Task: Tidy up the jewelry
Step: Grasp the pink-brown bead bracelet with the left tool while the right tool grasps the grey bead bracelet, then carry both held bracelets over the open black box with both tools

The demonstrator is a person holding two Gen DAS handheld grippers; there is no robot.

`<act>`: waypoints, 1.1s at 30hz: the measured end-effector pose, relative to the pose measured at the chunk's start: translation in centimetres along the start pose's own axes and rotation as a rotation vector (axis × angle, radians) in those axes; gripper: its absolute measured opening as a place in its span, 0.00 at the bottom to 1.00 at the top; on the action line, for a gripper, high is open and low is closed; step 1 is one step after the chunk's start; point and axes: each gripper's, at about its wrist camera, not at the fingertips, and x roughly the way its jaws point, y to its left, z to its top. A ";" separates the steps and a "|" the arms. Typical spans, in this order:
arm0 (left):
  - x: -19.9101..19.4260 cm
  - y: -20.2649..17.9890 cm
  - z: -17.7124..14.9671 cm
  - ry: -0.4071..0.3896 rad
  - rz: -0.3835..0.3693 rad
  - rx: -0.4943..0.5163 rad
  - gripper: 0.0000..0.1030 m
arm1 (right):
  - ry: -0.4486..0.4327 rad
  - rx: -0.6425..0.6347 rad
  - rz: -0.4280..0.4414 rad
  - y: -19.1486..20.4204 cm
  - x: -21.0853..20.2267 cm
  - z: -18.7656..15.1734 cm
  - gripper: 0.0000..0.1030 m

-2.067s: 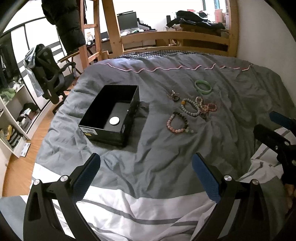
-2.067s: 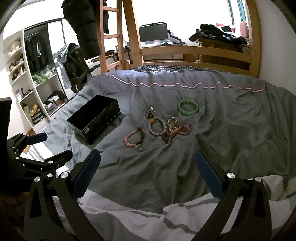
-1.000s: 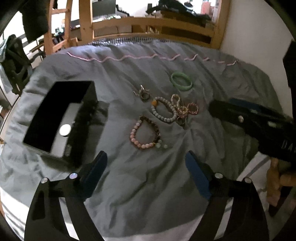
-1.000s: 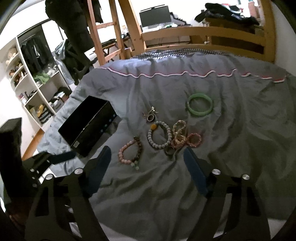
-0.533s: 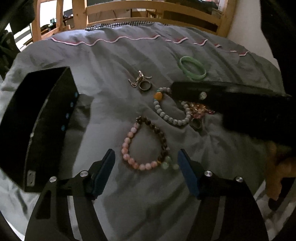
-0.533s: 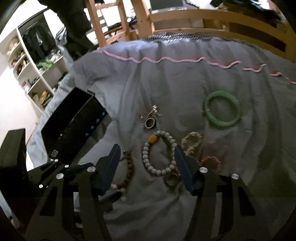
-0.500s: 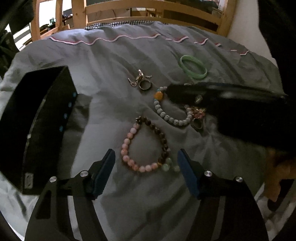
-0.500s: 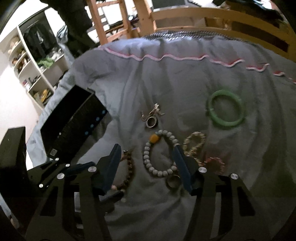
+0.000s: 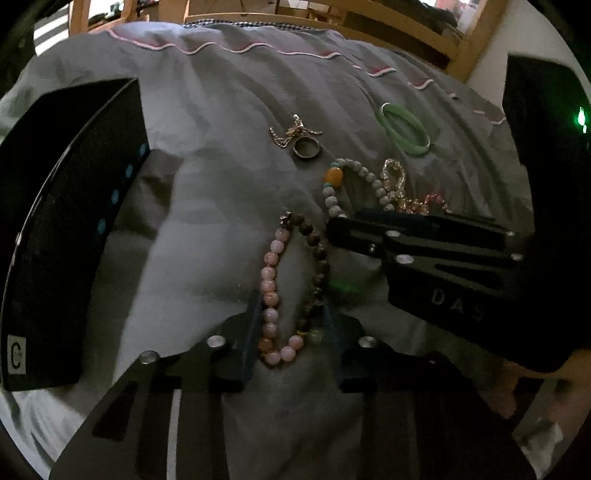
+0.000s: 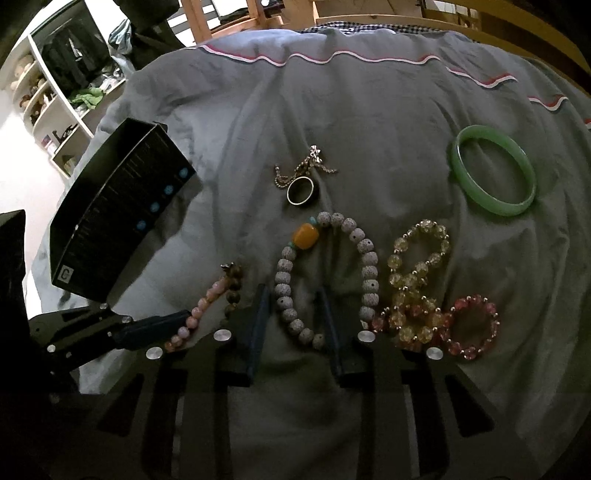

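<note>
Jewelry lies on a grey duvet. My left gripper (image 9: 290, 325) is low over the pink and brown bead bracelet (image 9: 271, 280), its jaws partly closed around the bracelet's near end. My right gripper (image 10: 295, 317) straddles the near left side of the grey bead bracelet with an amber bead (image 10: 364, 254), jaws partly closed. The pink bracelet (image 10: 199, 314) and left gripper show at the left of the right wrist view. A green bangle (image 10: 493, 175), a ring (image 10: 301, 190), a chain (image 10: 310, 162), and yellow (image 10: 419, 266) and red (image 10: 472, 326) bead bracelets lie nearby.
An open black box (image 9: 59, 229) stands on the duvet to the left; it also shows in the right wrist view (image 10: 110, 218). A wooden bed frame (image 10: 406, 14) runs along the far edge. White shelves (image 10: 48, 103) stand at far left.
Both grippers have dropped lower onto the duvet and narrowed their jaws. The left one now brackets the pink bracelet, the right one the grey bead bracelet.
</note>
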 end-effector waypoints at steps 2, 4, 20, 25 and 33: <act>-0.2 -0.1 -0.3 0.003 0.001 -0.005 0.18 | -0.005 0.007 0.000 0.0 0.0 -0.1 0.28; -0.2 -0.2 -0.2 0.004 -0.002 -0.007 0.16 | -0.014 0.004 0.001 0.1 -0.2 -0.3 0.25; -2.8 -0.3 0.0 -0.059 -0.021 0.002 0.15 | -0.210 0.025 0.118 0.2 -5.0 1.8 0.09; -4.3 -0.3 0.1 -0.092 -0.026 0.002 0.15 | -0.257 0.044 0.148 0.2 -7.0 1.8 0.09; -6.3 -0.3 0.3 -0.134 -0.012 -0.004 0.15 | -0.278 0.036 0.162 1.2 -8.3 1.5 0.09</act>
